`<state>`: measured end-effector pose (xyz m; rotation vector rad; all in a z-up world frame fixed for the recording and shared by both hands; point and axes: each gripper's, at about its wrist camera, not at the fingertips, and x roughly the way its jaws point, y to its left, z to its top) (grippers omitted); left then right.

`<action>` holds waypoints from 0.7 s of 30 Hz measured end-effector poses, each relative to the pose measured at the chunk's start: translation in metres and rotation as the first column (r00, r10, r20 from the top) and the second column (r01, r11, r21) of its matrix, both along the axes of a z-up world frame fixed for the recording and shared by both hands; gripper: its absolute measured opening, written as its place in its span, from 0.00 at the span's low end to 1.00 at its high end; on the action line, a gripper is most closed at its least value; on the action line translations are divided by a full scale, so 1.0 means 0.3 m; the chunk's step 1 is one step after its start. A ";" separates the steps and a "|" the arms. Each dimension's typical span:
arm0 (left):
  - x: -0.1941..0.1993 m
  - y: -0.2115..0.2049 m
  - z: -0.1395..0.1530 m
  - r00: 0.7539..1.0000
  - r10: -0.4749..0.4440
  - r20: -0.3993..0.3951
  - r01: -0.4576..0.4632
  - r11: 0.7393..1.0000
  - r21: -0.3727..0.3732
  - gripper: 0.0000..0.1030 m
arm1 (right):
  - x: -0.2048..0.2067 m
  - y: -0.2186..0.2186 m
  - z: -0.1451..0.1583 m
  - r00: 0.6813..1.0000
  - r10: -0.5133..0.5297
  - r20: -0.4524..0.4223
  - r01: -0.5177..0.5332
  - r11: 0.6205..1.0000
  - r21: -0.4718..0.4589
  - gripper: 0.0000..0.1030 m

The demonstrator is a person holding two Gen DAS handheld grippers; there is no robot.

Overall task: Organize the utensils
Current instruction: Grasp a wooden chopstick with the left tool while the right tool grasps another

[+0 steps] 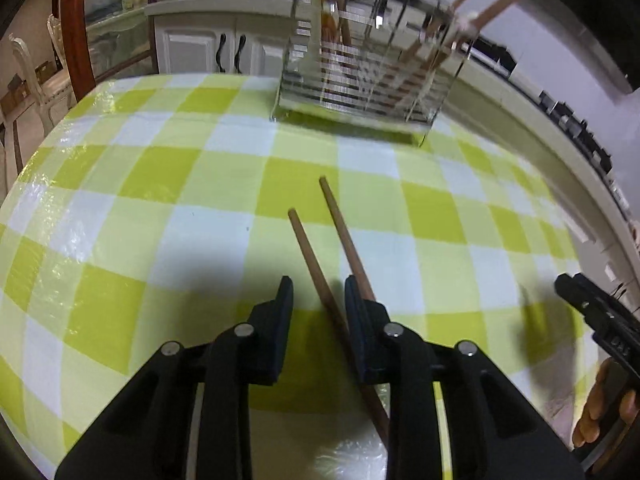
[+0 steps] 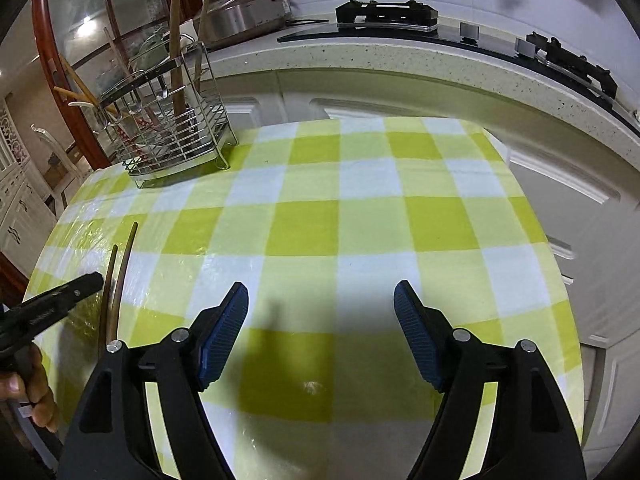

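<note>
A: Left wrist view first: where are the chopsticks seen relative to the left gripper?

B: Two wooden chopsticks are counted, laid on the checked tablecloth and pointed away toward the wire utensil rack. One is seen running between the two fingers, close against the right-hand one; whether it is pressed by a pad cannot be told. The other is passed outside and behind that same finger. The jaws are narrowed to a small gap, and nothing is clearly gripped.

A: And the right gripper?

B: Its jaws are held wide apart above bare cloth, and nothing is found between the blue pads. In the right wrist view the chopsticks are seen well off to the left, beside the tip of the left gripper.

A: How many racks are counted?

B: One, stood at the far edge of the table, well apart from both grippers. Several long wooden utensils are held upright or leaning in it; their exact number cannot be told. Part of a hand is seen on the left gripper's handle.
</note>
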<state>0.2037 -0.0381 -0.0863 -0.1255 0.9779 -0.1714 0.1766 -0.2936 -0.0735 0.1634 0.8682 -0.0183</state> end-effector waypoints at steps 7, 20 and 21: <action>0.001 -0.061 0.006 0.999 -0.053 0.012 0.051 0.990 0.129 0.23 | 0.004 0.018 -0.013 1.000 0.012 -0.016 -0.012 1.000 0.006 0.70; -0.001 0.043 0.004 0.997 -0.081 0.014 0.077 0.980 0.183 0.08 | 0.032 0.138 -0.011 0.996 0.084 -0.035 -0.084 0.996 -0.006 0.70; 0.002 0.056 0.003 0.997 -0.080 0.013 0.077 0.980 0.181 0.07 | 0.035 0.155 -0.012 0.995 0.094 -0.037 -0.095 0.995 -0.007 0.70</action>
